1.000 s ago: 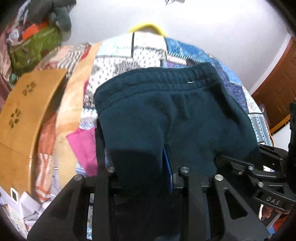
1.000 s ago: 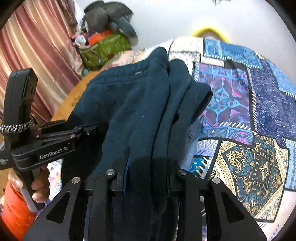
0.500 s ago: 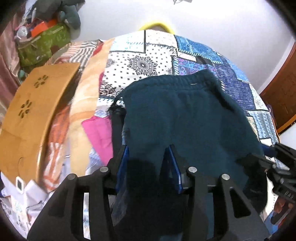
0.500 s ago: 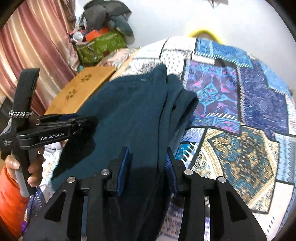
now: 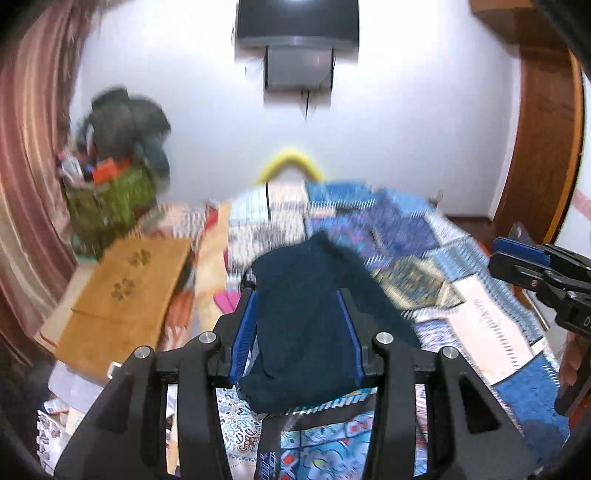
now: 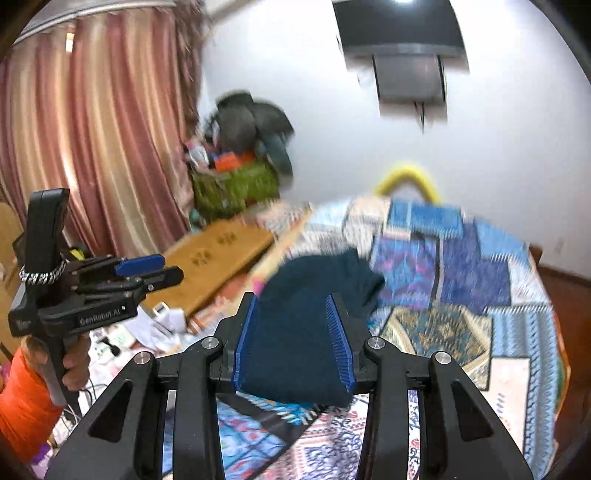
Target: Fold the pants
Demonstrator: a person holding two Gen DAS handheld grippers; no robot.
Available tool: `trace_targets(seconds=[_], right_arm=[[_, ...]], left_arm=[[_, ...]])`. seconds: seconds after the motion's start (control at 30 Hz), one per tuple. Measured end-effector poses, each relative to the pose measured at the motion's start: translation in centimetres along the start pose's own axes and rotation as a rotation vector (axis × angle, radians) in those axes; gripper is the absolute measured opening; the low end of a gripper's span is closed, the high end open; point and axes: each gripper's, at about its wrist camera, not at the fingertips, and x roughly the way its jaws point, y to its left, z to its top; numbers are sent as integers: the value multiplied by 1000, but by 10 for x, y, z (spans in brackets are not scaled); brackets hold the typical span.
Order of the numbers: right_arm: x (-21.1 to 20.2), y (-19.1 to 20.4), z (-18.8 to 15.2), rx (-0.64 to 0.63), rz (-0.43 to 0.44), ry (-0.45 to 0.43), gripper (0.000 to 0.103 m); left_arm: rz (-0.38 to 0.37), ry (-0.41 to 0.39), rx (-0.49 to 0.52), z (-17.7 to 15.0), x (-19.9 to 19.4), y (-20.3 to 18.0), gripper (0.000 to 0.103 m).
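Left wrist view: the left gripper [image 5: 301,332] has its blue pads [image 5: 243,332] standing apart with nothing pinched between them. The folded dark teal pants [image 5: 306,314] lie ahead of and below the fingers on the patchwork bedspread [image 5: 480,302], seen through the gap between the pads rather than touching them. Left of the gripper a wooden board [image 5: 122,288] with flower cut-outs lies along the edge of the bed, and beyond it a green basket [image 5: 107,206] heaped with clutter and a grey bundle stands against the white wall. A striped pink curtain [image 5: 26,192] hangs at the far left. Straight ahead, past the pants, a yellow curved piece [image 5: 290,162] shows over the far edge of the bed, and a dark screen [image 5: 297,22] is mounted high on the wall. To the right the right gripper [image 5: 517,258] reaches in from the side, well apart from the pants, in front of a wooden door frame [image 5: 543,147]. Much of this view is smeared by motion.

Right wrist view: the right gripper [image 6: 295,339] likewise stands partly open and empty, the pants [image 6: 306,332] lying on the bedspread [image 6: 461,295] in front of and under its fingers. To its left the left gripper [image 6: 162,267] is held off the bed by a hand [image 6: 75,365] with an orange sleeve [image 6: 22,402]. Papers and small items litter the floor beneath it. Nothing lies between either gripper and the pants.
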Motion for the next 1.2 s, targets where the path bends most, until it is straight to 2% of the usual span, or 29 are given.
trace_targets(seconds=[0.17, 0.27, 0.3, 0.4, 0.43, 0.5, 0.57, 0.63, 0.7, 0.83, 1.2], right_arm=[[-52, 29, 5, -45, -28, -139, 36], [-78, 41, 4, -34, -28, -203, 40], [-81, 42, 2, -32, -31, -215, 47], [-95, 50, -3, -33, -73, -257, 64], [-98, 52, -5, -33, -84, -265, 71], [-101, 53, -7, -21, -112, -278, 82], [-106, 53, -11, -9, -129, -294, 87], [-111, 54, -13, 13, -132, -295, 96], [-114, 53, -14, 26, -138, -299, 103], [-117, 57, -18, 15, -171, -295, 103], [-120, 61, -25, -5, -194, -284, 103]], left_arm=[[20, -155, -9, 1, -77, -18, 46], [83, -263, 3, -4, -117, -29, 61], [95, -293, 2, -7, -127, -32, 70], [93, -336, -1, -14, -150, -38, 74], [90, -341, -10, -15, -157, -39, 80], [75, -345, -26, -16, -162, -39, 86], [72, -353, -29, -19, -170, -41, 89], [82, -359, -20, -21, -173, -43, 100], [92, -366, -17, -25, -177, -47, 103], [98, -368, -9, -28, -181, -52, 103], [93, -385, 9, -33, -186, -55, 103]])
